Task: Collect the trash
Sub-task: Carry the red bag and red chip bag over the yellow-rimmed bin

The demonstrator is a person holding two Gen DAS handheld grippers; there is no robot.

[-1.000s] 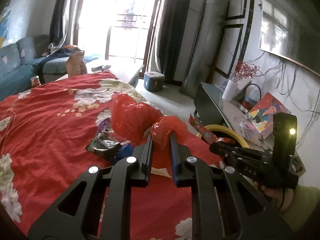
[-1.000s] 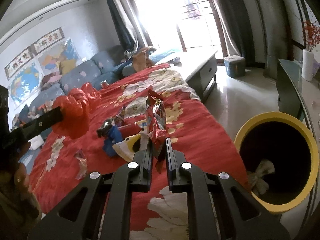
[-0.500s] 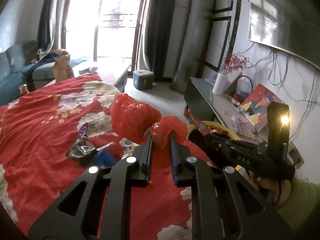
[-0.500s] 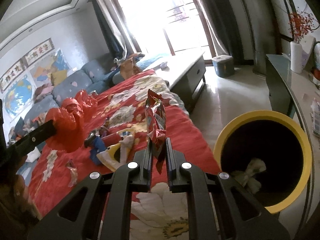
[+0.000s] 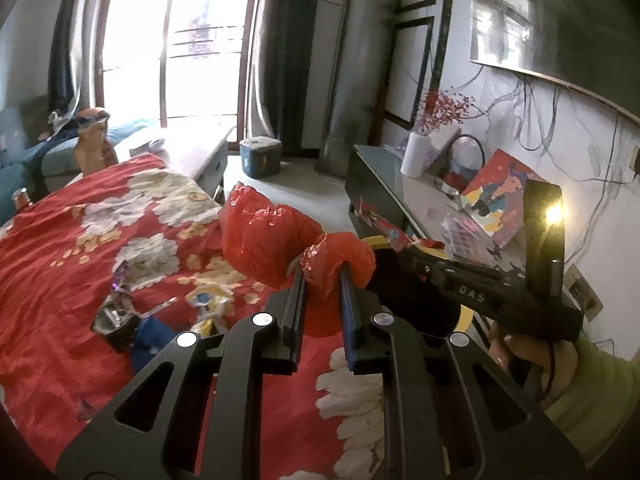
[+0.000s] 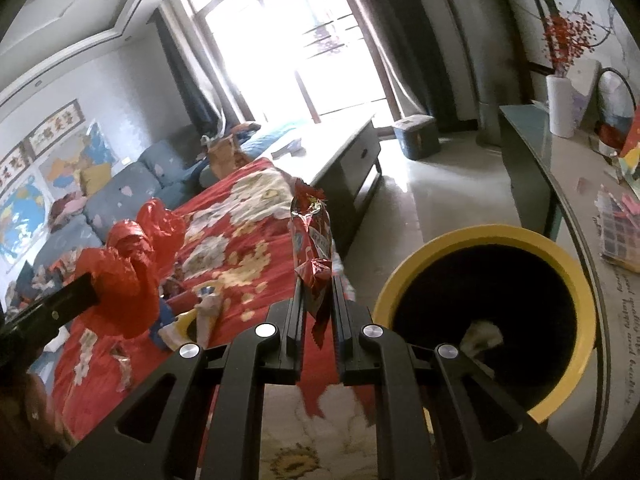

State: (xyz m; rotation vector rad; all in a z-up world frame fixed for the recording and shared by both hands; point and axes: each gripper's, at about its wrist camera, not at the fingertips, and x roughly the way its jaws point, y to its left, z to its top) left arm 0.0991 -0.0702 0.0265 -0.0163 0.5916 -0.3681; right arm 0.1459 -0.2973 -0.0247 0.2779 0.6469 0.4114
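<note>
The left gripper is matte black, with two flat straight fingers whose inner faces are ribbed; the inner strip of one looks blue. Behind them spread angular arms with triangular cut-outs, joined by four round silver screws. The right gripper has the same black frame and silver screws. Seen from the left wrist view, its body carries pale letters reading "DAS" and a black upright block with a glowing yellow light. The right hand shows bare skin and a light green sleeve.
</note>
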